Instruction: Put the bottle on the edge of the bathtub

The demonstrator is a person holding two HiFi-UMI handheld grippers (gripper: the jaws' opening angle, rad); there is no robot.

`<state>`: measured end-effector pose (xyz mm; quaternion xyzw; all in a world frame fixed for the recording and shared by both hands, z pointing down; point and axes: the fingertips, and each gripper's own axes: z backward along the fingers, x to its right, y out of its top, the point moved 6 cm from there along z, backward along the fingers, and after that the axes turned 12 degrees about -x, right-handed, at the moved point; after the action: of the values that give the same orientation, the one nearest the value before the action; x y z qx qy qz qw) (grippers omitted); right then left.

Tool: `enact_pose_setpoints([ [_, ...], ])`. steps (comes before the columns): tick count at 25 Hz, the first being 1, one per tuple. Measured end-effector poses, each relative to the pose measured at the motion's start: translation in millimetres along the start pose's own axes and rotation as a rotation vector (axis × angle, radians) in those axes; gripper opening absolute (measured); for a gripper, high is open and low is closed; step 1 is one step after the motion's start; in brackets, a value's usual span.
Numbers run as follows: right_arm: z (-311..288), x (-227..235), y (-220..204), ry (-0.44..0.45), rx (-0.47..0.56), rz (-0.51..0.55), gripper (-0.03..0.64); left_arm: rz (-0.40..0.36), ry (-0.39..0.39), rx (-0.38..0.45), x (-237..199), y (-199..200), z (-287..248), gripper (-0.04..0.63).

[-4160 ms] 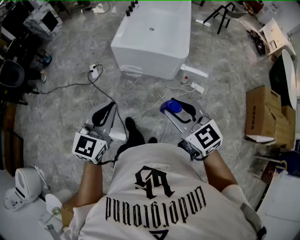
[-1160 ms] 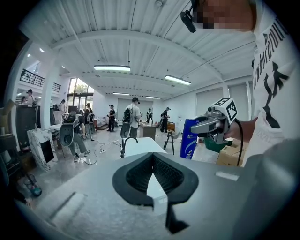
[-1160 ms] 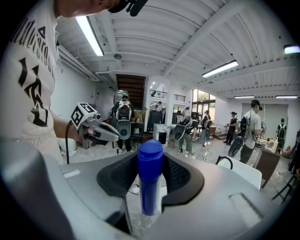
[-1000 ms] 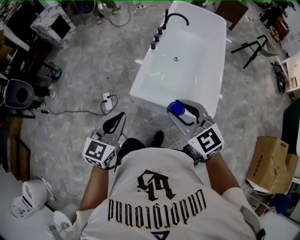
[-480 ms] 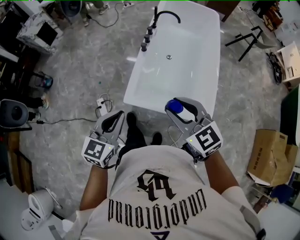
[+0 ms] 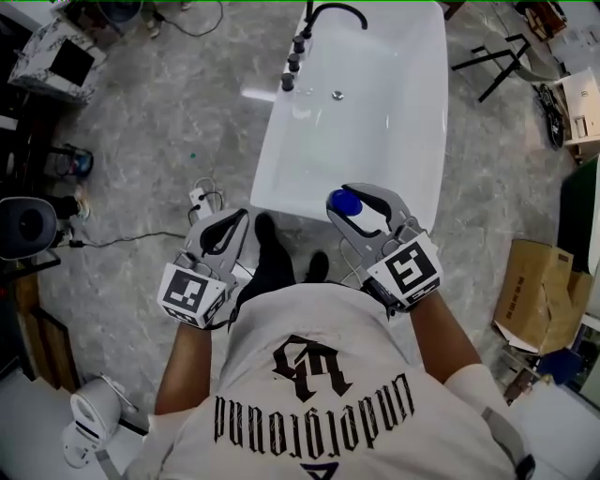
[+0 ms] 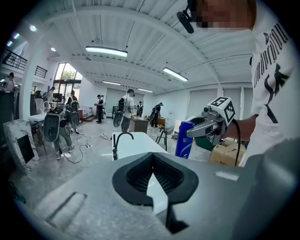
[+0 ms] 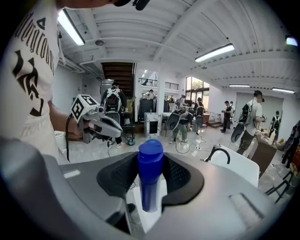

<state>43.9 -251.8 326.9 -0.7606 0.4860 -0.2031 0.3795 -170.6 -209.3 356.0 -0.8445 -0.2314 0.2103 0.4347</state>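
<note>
Nearest you, your left hand-held gripper (image 6: 228, 232) hangs over the floor (image 6: 141, 141) just short of the bathtub's near-left corner. Its jaws are together at the tips with nothing between them, so it has no part in the coming move.

Your right hand-held gripper (image 6: 351, 206) is clamped on the blue bottle (image 8: 150, 176). The pads press on its body from both sides, and the cap stands clear above them. The bottle's long axis runs close to upright, across the jaws, with the base pointing down.

From the head view the bottle sits over the near end of the bathtub (image 6: 281, 192), towards its right side, and it doesn't look set down. The rim lies below the bottle and just beyond it. So the move is probably short: a little farther out, then down, with the base kept level so that it lands flat on the rim.

The right hand is the one at the rim. At the far left of the bathtub stand the black faucet (image 6: 333, 11) and its knobs (image 6: 292, 61), well clear of you.
</note>
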Motion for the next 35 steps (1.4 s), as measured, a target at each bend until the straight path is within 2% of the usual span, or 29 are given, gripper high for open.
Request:
enact_pose_setpoints([
  [4,-41,11,-1,0.004,-0.058,0.019,0.153,-0.012,-0.006,-0.034,-29,-6,-17,0.006],
  [14,-145,30,-14,0.064,-0.17,-0.005,0.153,0.037,-0.064,-0.078,-94,-30,-56,0.006],
  [20,-197,42,-32,0.081,-0.228,-0.008,0.153,0.019,-0.09,-0.107,-127,-56,-85,0.006],
  [24,-243,45,-55,0.095,-0.261,-0.04,0.153,0.016,-0.122,-0.15,-150,-87,-110,0.006],
  [29,-264,52,-69,0.104,-0.277,-0.115,0.153,-0.004,-0.15,-0.193,-161,-96,-119,0.006],
  [35,-312,62,-99,0.105,-0.318,-0.139,0.153,-0.001,-0.17,-0.25,-187,-128,-148,0.006],
])
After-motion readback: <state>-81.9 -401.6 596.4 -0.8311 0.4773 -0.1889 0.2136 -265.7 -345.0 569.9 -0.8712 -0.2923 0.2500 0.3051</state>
